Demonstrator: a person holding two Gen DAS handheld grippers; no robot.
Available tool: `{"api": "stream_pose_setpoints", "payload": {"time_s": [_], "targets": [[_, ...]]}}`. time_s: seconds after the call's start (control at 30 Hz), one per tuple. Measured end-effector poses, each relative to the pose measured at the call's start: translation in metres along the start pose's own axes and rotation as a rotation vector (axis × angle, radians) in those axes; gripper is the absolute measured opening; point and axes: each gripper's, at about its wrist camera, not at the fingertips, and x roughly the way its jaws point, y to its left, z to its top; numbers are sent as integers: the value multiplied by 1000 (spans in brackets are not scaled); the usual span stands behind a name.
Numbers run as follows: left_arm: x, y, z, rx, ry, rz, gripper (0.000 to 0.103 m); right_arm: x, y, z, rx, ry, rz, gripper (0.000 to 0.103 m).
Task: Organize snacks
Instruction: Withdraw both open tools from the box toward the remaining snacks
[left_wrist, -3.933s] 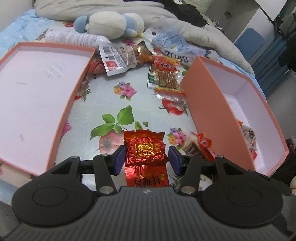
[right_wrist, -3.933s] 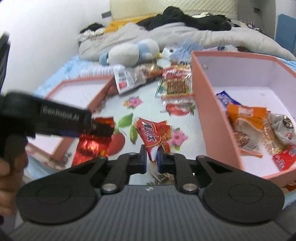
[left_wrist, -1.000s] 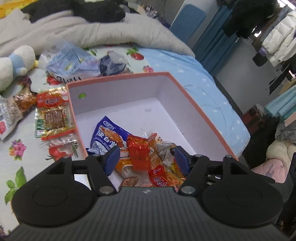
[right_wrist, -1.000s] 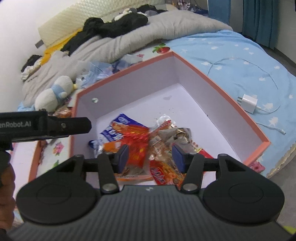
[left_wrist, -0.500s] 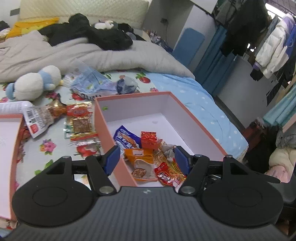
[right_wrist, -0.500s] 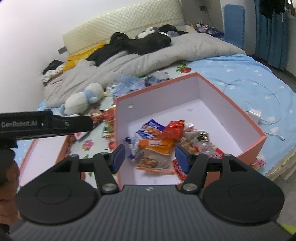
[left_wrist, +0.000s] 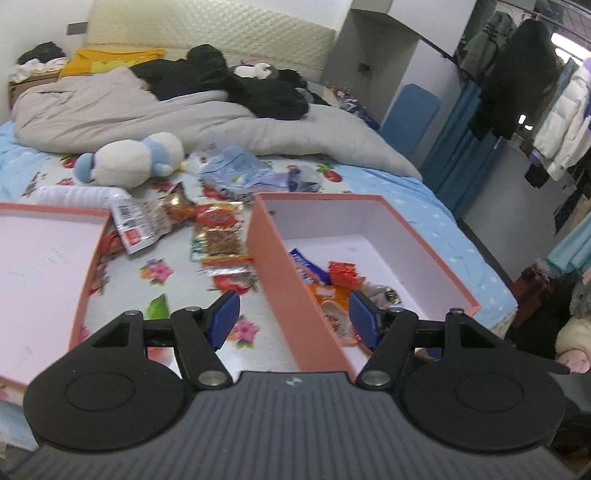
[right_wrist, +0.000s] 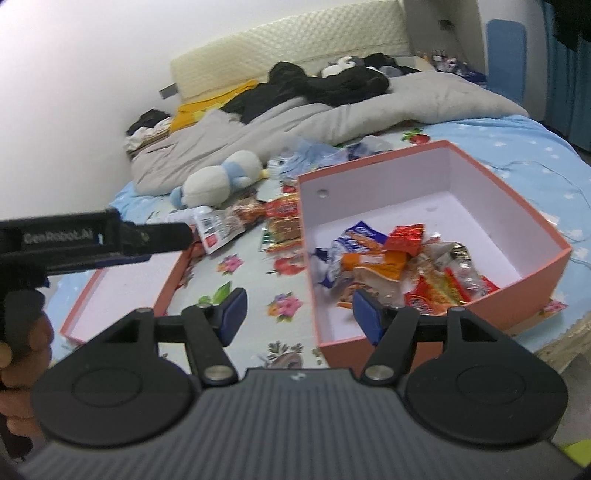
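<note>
Between picks. Left to right: lid lies on the bed at left; loose snacks, the barcode pack and the cracker pack, sit beyond it, left of the box; the snack pile is inside the box. Left gripper and right gripper both spread wide, carrying nothing. My read: next, reach far-left for a loose pack.

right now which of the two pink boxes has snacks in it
The deep salmon-pink cardboard box on the right holds a pile of snack packets. The shallow pink lid-like box on the left shows only bare lining.
</note>
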Motion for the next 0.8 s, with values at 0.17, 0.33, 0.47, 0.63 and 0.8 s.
{"api": "stream_pose_setpoints", "payload": {"time_s": [0.17,0.33,0.47,0.63,0.8], "targets": [[-12,14,-16,-29,-12,40,73,0,18,-10,-48,7,40,65],[-18,26,-29,-46,-7,52,73,4,32,-19,-87,17,55,65],[-12,33,-32,-58,7,56,73,12,38,-22,-107,31,58,65],[6,44,-29,-26,34,74,74,27,50,-25,-164,26,31,65],[35,67,-20,-19,78,99,74,50,61,-24,-213,34,22,64]]}}
